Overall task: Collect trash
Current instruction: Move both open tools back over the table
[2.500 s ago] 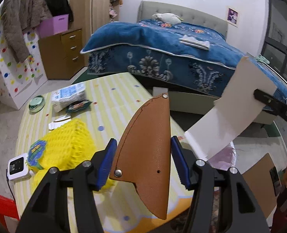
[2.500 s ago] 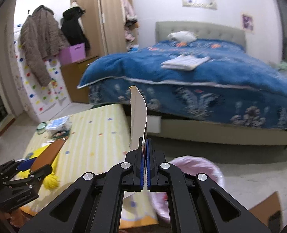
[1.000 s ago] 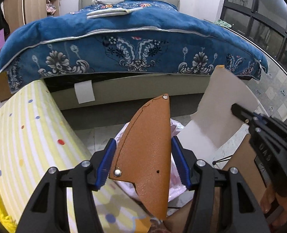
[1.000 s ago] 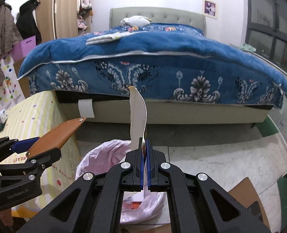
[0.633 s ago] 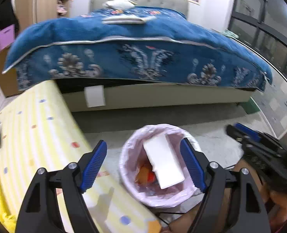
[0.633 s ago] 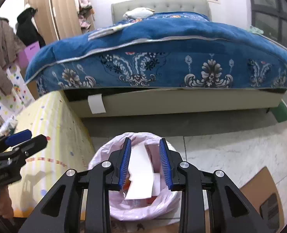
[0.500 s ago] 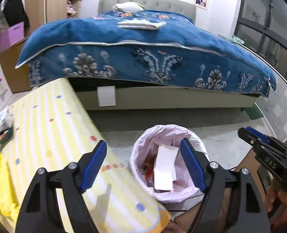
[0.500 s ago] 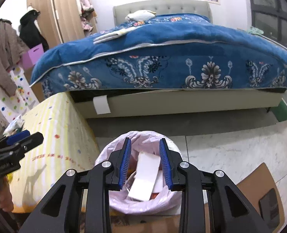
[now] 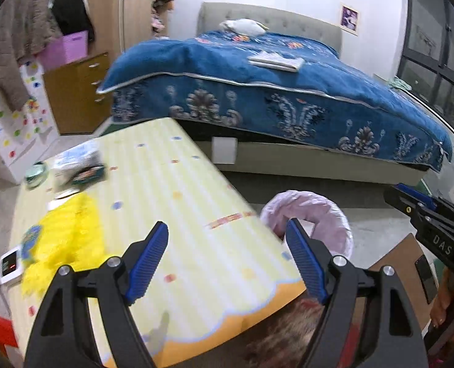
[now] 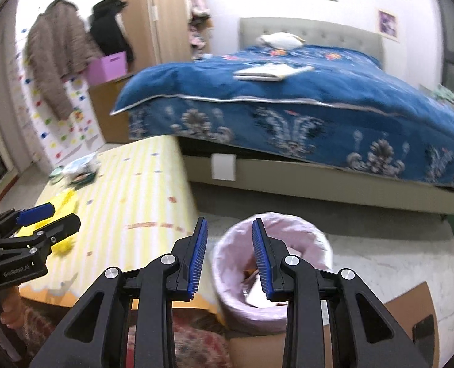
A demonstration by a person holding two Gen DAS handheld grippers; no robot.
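Left wrist view: left gripper [image 9: 227, 256] spread, holding nothing, over the yellow striped table [image 9: 178, 202], pink-lined trash bin [image 9: 309, 214] just beside its edge; right wrist view: right gripper [image 10: 229, 254] spread above that bin, "GenRobot.AI" legible on the other tool.

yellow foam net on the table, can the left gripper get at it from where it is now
Probably yes. The left gripper is open and empty over the striped table, and the yellow foam net lies just to its left with bare tabletop between. A small white device sits against the net's near edge, so approach from above.
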